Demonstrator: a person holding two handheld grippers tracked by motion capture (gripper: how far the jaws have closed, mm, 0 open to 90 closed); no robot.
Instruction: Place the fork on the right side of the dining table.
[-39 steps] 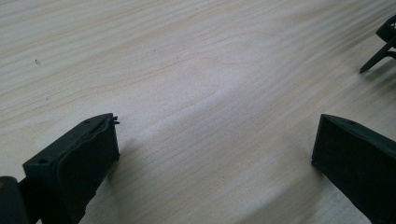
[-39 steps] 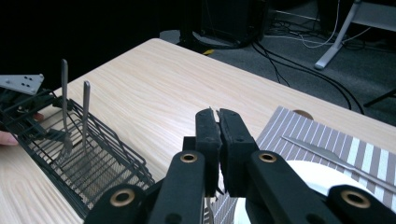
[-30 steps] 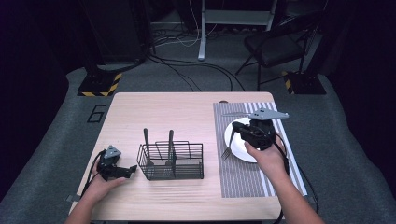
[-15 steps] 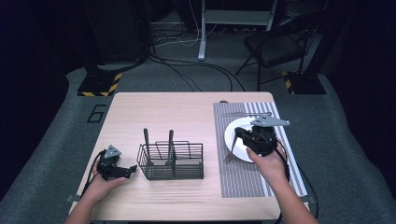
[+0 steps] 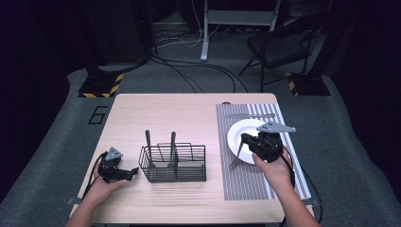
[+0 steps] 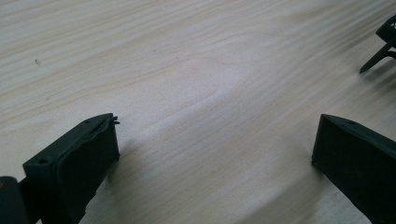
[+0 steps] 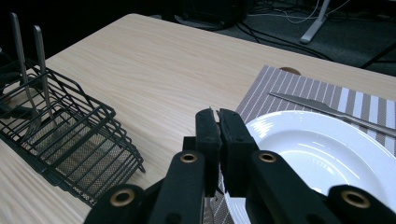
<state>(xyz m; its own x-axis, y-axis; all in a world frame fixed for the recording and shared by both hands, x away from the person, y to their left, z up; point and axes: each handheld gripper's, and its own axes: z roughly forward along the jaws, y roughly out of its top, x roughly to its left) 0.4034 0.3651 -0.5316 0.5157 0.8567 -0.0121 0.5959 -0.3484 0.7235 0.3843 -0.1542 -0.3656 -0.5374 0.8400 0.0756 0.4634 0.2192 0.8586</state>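
Note:
My right gripper [image 5: 244,138] hovers over the left edge of a white plate [image 5: 240,126], shut on the handle of a metal fork [image 5: 236,157]. The fork hangs toward me, its tines over the striped placemat [image 5: 246,182]. In the right gripper view the jaws [image 7: 217,114] are pressed together beside the plate [image 7: 317,140]. My left gripper [image 5: 128,173] rests on the wooden table [image 5: 189,113] left of a black wire basket [image 5: 175,164], open. Bare wood lies between its fingers [image 6: 215,149].
Two metal utensils [image 5: 148,142] [image 5: 172,141] stand upright in the basket [image 7: 70,140]. A knife [image 5: 250,115] lies on the placemat beyond the plate, also visible as the knife [image 7: 322,108] in the right gripper view. Cables and a chair [image 5: 279,47] are on the floor behind the table.
My right gripper has drawn the fork a little toward me, from over the plate's middle to its left edge. The left gripper has stayed put.

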